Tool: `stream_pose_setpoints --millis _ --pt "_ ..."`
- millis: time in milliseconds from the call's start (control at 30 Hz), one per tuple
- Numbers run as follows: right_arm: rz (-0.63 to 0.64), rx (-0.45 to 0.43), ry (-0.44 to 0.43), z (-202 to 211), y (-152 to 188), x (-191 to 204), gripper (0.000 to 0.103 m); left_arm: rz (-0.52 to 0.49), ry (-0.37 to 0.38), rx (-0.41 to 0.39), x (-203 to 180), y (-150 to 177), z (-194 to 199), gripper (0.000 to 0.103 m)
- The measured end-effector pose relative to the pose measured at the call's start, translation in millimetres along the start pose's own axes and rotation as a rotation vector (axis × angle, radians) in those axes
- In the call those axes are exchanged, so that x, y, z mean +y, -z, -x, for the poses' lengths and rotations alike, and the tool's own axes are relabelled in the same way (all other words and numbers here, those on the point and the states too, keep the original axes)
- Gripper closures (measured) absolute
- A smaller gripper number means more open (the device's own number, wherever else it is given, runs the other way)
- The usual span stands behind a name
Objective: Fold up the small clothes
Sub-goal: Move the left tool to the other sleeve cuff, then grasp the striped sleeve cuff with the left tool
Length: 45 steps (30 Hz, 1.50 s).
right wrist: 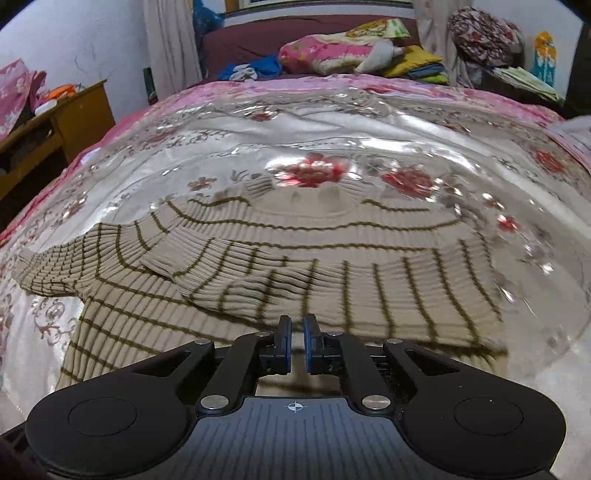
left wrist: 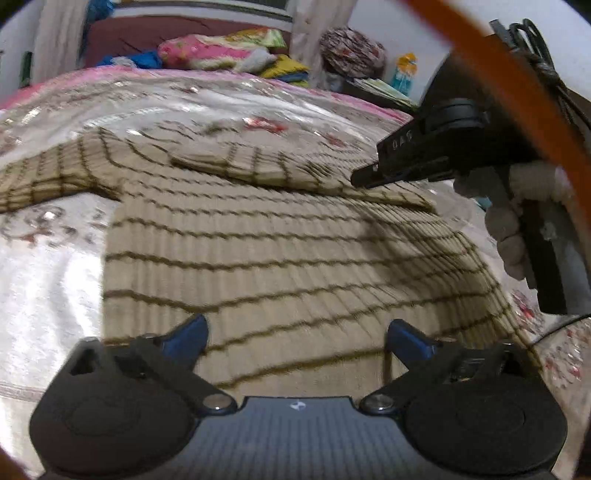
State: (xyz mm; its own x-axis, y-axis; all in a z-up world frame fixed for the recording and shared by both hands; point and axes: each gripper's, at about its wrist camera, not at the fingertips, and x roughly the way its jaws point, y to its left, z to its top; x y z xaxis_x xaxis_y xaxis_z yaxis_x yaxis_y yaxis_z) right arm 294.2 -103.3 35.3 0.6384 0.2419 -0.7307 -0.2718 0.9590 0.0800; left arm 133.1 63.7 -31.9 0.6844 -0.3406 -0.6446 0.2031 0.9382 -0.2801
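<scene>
Right wrist: striped beige sweater (right wrist: 295, 258) flat, sleeve folded across; right claw (right wrist: 296, 343) nearly closed, empty

Home bedroom, lived-in.
Ahead of the fingers: a bed (right wrist: 369, 122) w/ shiny floral bedspread in pink, white and red. Beyond it, far from the fingertips, a maroon surface w/ a pile of bright folded bedding and clothes (right wrist: 354, 51) in pink, yellow and blue. Far ahead, right of the fingers, a floral cloth bundle (right wrist: 484, 35). Well left of the fingers, a wooden side cabinet (right wrist: 70, 114) w/ odds & ends on top, against a pale plaster wall (right wrist: 74, 44). Curtain (right wrist: 170, 48) hangs behind the bed.
</scene>
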Motion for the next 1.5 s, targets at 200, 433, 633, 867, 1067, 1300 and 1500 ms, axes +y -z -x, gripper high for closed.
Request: stream_pose_setpoints --millis 200,433,633,867,1067,1300,1500 --pt "-0.036 -0.008 -0.013 19 16 -18 0.093 -0.061 -0.063 0.002 -14 6 -1 0.0" --pt "-0.071 -0.019 -0.046 35 29 -28 0.093 0.005 -0.144 -0.042 -9 2 22 0.0" --pt "-0.07 -0.023 -0.085 42 32 -23 0.093 0.159 -0.333 -0.149 64 -25 63 0.0" --pt "-0.071 -0.015 -0.141 37 33 -4 0.093 0.301 -0.538 -0.199 164 -54 88 0.0" --pt "-0.058 -0.002 -0.184 32 32 12 0.093 0.495 -0.545 -0.275 237 -78 94 0.015" --pt "-0.077 0.007 -0.218 25 26 18 0.093 0.712 -0.425 -0.305 285 -67 79 0.05" --pt "-0.084 0.016 -0.242 20 25 22 0.093 0.818 -0.363 -0.31 295 -52 73 0.054"
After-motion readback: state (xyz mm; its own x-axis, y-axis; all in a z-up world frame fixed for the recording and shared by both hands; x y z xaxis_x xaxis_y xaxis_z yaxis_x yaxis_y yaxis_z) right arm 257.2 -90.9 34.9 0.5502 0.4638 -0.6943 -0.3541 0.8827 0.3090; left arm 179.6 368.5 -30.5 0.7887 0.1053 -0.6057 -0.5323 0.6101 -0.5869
